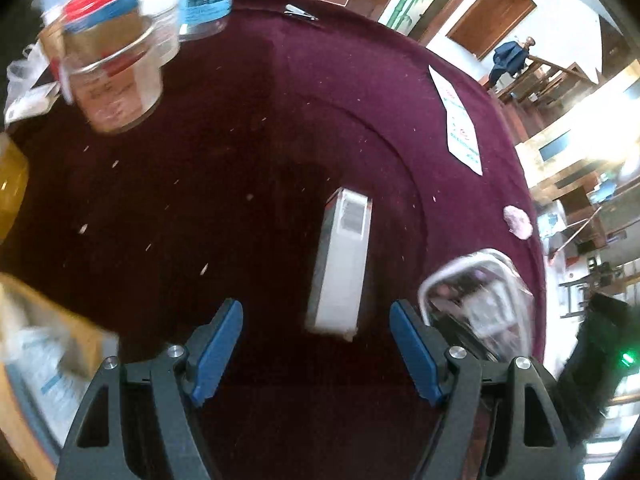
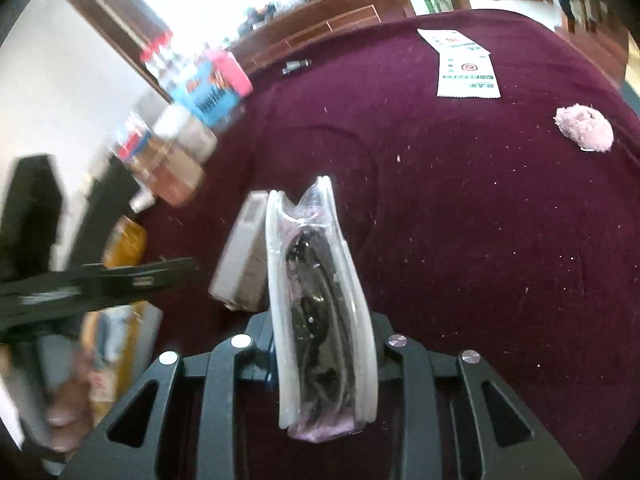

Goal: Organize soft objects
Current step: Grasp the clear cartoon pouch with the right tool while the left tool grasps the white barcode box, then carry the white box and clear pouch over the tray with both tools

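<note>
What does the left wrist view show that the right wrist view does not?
Only the left wrist view: the open left gripper with blue pads.
Only the right wrist view: the right gripper shut on the clear pouch.
Both: the maroon cloth, the white box, the pink plush and the leaflet.

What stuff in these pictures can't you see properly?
- Right wrist view: the clear pouch covers the right gripper's pads.
- Left wrist view: jar labels, motion-blurred.
- Both views: paper slip print, too small.
- Right wrist view: white box, partly behind the pouch.
</note>
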### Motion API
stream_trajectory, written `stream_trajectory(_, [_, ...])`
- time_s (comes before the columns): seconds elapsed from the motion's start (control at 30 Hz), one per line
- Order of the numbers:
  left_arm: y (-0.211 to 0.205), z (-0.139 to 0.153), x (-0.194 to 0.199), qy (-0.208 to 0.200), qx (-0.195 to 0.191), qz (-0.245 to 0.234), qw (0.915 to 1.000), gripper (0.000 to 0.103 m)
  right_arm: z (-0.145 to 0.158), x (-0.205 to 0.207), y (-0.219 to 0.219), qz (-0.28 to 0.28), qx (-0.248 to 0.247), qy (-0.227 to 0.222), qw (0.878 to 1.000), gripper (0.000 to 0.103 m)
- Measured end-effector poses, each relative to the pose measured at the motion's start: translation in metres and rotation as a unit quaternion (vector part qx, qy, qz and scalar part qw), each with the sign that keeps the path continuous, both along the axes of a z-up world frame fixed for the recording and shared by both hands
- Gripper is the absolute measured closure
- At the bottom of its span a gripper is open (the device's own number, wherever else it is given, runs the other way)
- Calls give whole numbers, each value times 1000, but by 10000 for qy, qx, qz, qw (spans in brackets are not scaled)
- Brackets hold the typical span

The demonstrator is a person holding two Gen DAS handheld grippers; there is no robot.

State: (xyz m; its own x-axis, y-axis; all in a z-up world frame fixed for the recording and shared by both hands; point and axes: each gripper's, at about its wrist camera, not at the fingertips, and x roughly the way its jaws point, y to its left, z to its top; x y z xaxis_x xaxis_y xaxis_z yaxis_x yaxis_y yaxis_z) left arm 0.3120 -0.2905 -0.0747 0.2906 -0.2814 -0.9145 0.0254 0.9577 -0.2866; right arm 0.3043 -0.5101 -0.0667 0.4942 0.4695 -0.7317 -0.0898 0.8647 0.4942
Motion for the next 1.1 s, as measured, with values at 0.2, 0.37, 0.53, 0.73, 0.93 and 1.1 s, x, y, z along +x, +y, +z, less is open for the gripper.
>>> stream_trajectory(0.2, [-26,-24,13,81,473,-81,9988,38,-9,4,-12,-321,273,287,9987,74])
stream_trajectory(0.37, [-31,-27,8,-203,1116,-157,9934,63,-17,3,-22,-638,559,432,9955,74])
stream_trajectory(0.53, [-11,-20,-3,-292,611,-205,9975,76,-16,1,-21,-678,770,394,9939,74])
stream_trajectory(0.73, [-27,-15,-18,-199,602,-549,9965,76,-16,2,-12,-573,689,410,9951,74])
stream_trajectory(0.93, [-40,-28,1,-207,832,-611,9944,76,-16,2,-22,-782,700,426,9936,74])
stream_trajectory(1.1, [-40,-28,-7,-201,977,-801,9918,76,-14,-1,-26,-907,777,396,9921,74])
